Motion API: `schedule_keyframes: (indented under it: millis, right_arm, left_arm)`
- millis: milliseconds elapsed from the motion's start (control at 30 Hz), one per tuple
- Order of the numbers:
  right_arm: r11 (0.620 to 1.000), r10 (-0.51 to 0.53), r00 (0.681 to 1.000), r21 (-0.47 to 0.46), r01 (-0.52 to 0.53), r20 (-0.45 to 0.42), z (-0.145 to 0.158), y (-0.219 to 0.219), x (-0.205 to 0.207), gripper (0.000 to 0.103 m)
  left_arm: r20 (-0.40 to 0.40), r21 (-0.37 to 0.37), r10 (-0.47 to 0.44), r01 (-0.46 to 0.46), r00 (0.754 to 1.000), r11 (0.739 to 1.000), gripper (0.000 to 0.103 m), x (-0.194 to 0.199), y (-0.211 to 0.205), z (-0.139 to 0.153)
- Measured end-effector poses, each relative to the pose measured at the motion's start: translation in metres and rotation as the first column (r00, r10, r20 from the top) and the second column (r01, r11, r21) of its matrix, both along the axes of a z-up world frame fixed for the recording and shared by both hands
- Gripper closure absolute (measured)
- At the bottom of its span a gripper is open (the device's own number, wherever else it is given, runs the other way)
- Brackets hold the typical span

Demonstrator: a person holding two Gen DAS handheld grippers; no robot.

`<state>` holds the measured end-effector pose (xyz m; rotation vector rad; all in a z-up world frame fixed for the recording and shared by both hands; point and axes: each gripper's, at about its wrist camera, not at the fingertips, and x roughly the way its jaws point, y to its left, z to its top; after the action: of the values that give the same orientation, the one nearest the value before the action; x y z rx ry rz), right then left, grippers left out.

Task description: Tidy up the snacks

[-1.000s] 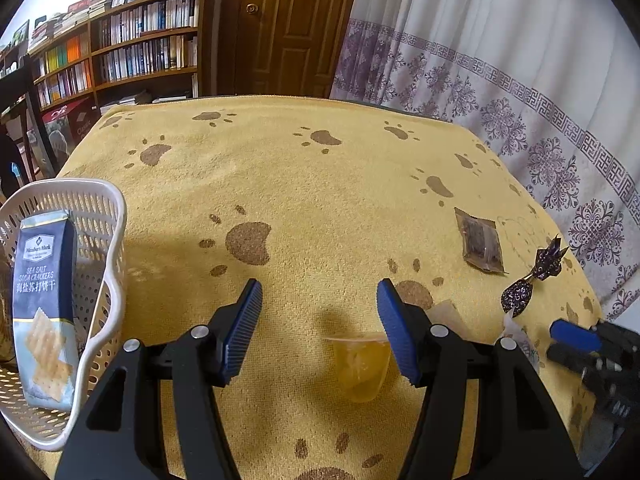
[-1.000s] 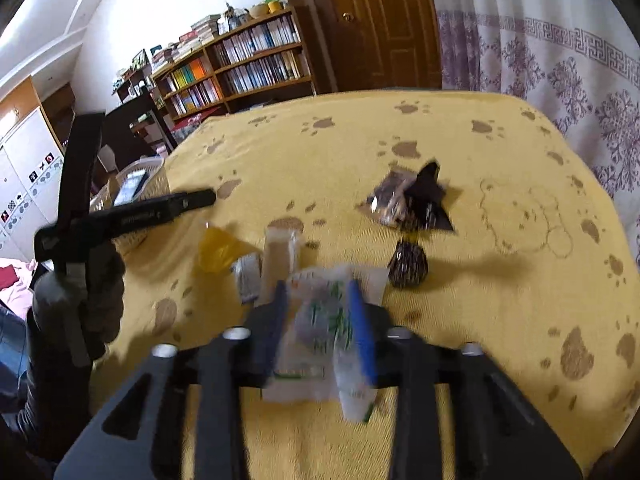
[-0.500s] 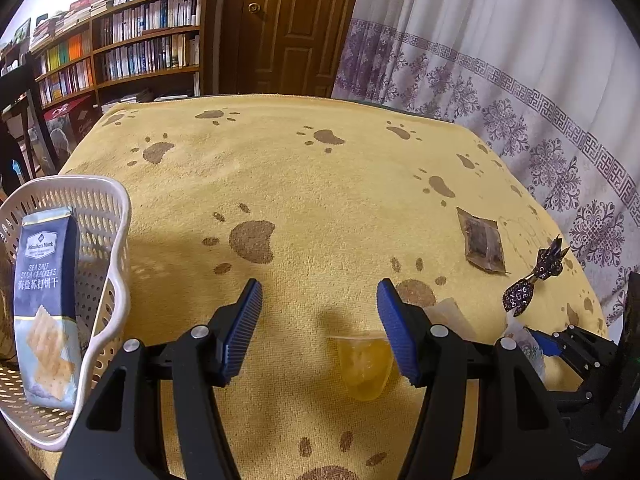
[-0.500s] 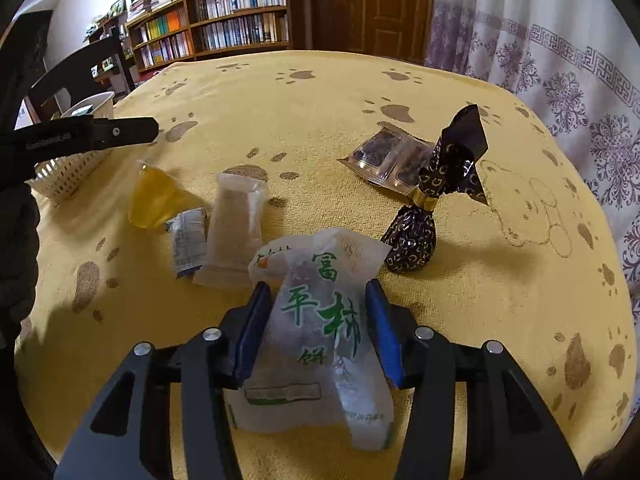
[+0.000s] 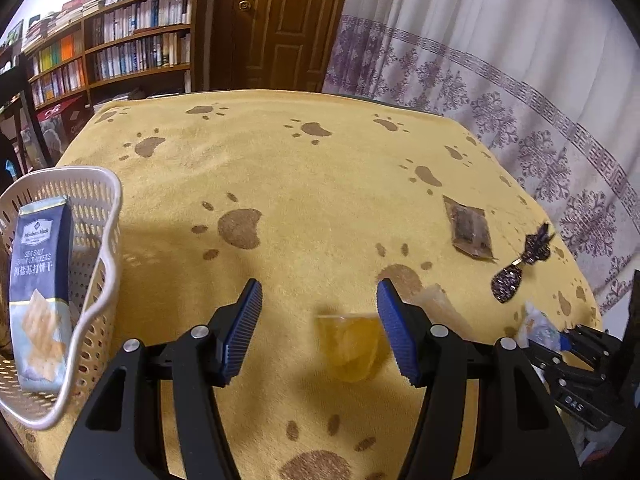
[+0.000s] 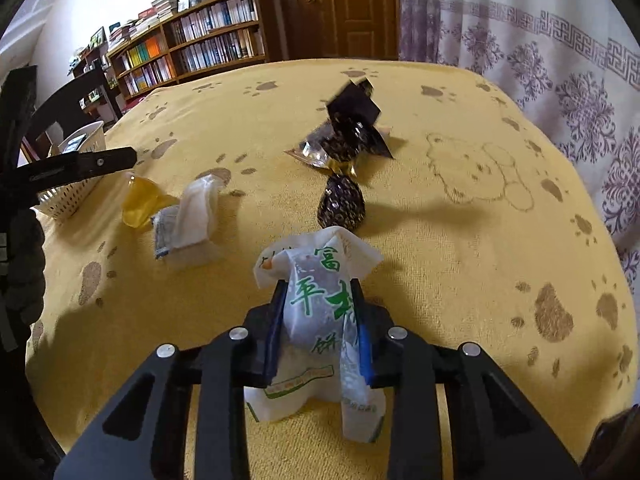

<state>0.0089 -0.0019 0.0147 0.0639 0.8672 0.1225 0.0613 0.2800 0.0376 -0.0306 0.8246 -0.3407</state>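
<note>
- While its blue-padded jaws press in from both sides, the right gripper (image 6: pixel 320 320) clamps a white translucent snack packet with green printed characters (image 6: pixel 320 300); the packet's lower end hangs down onto the yellow paw-print tablecloth (image 6: pixel 460 280); its crumpled top sticks up above the pads
- Just beyond that packet sits a dark patterned foil-wrapped sweet with a gold tie and flared top (image 6: pixel 344 196); a clear flat packet with dark contents (image 6: pixel 316 144) lies behind it, partly hidden by the flared foil
- To the left of these, a white translucent wrapped bar (image 6: pixel 198 216) rests with a small clear sachet (image 6: pixel 164 232) tucked against its left side; a yellow translucent jelly cup (image 6: pixel 140 200) lies touching that sachet on the far left
- Seen from the left wrist, the left gripper (image 5: pixel 320 328) stands wide open and holds nothing; the jelly cup (image 5: pixel 352 348) lies on the cloth between its pads, close to the right-hand one, though whether they touch I cannot tell
- At the left edge, a white perforated plastic basket (image 5: pixel 104 264) holds a dark blue sea salt soda cracker pack (image 5: pixel 40 292) propped upright inside
- Farther off, a wooden bookshelf filled with books (image 5: pixel 120 52), a brown wooden door (image 5: pixel 280 20) and a white curtain with purple pattern (image 5: pixel 500 80) close the room
</note>
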Motion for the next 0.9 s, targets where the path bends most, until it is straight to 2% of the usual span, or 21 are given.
schedule_keyframes:
  millis: [300,400,600,733,833,900]
  right_arm:
    - [1.0,0.007,1.0,-0.011,-0.007,0.003,-0.001,0.003,0.002,0.072]
    - [1.0,0.008,1.0,-0.013,-0.008,0.003,-0.001,0.003,0.002,0.072]
    - [1.0,0.01,1.0,-0.02,-0.01,0.005,-0.004,0.004,0.002,0.07]
    - [1.0,0.01,1.0,-0.023,-0.01,0.007,-0.005,0.005,0.002,0.07]
    - [1.0,0.009,1.0,-0.026,-0.009,0.008,-0.004,0.006,0.001,0.07]
    - [1.0,0.009,1.0,-0.03,-0.009,0.011,-0.004,0.006,0.001,0.069]
  left_arm:
    - [-0.005,0.036,-0.097,0.097,0.995,0.995,0.042,-0.009,-0.024,-0.006]
    - [-0.014,0.054,-0.098,0.098,0.995,0.994,0.037,-0.008,-0.027,-0.012]
    - [-0.066,0.063,-0.085,0.089,0.994,0.994,0.038,0.0,-0.027,-0.028]
    - [-0.073,0.09,-0.064,0.07,0.995,0.993,0.048,0.004,-0.028,-0.036]
    - [-0.069,0.083,-0.054,0.06,0.996,0.995,0.059,0.005,-0.026,-0.034]
    - [-0.067,0.074,-0.052,0.057,0.996,0.996,0.06,0.005,-0.024,-0.033]
